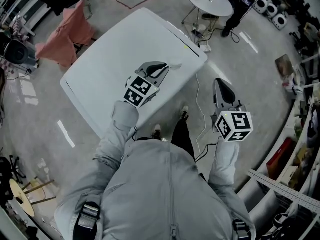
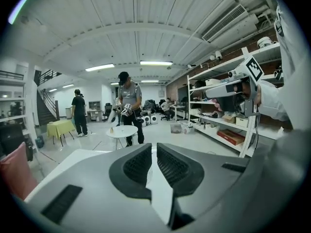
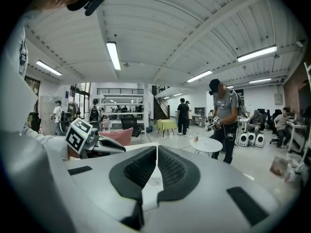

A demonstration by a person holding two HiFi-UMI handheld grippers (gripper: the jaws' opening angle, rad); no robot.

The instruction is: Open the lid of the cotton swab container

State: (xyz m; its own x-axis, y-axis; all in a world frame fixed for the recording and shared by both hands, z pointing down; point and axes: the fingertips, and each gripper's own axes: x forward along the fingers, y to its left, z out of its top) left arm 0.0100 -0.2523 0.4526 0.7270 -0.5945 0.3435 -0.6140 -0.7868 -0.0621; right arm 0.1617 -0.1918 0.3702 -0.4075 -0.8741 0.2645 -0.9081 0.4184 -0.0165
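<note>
No cotton swab container shows in any view. My left gripper (image 1: 166,67) hovers over the near right part of the bare white table (image 1: 110,59), its jaws shut with nothing between them (image 2: 154,147). My right gripper (image 1: 219,82) is held off the table's right side, above the floor, also shut and empty (image 3: 156,149). Both point up and away, level with the room rather than down at the table. Each gripper appears in the other's view: the right gripper (image 2: 235,89) at the right, the left gripper (image 3: 95,143) at the left.
A small round white table (image 1: 210,1) stands beyond the big table, with a person (image 3: 223,110) beside it. A pink cloth (image 1: 67,34) hangs over a chair at the left. Shelves (image 2: 218,115) line the right wall. A cable (image 1: 199,104) runs across the floor.
</note>
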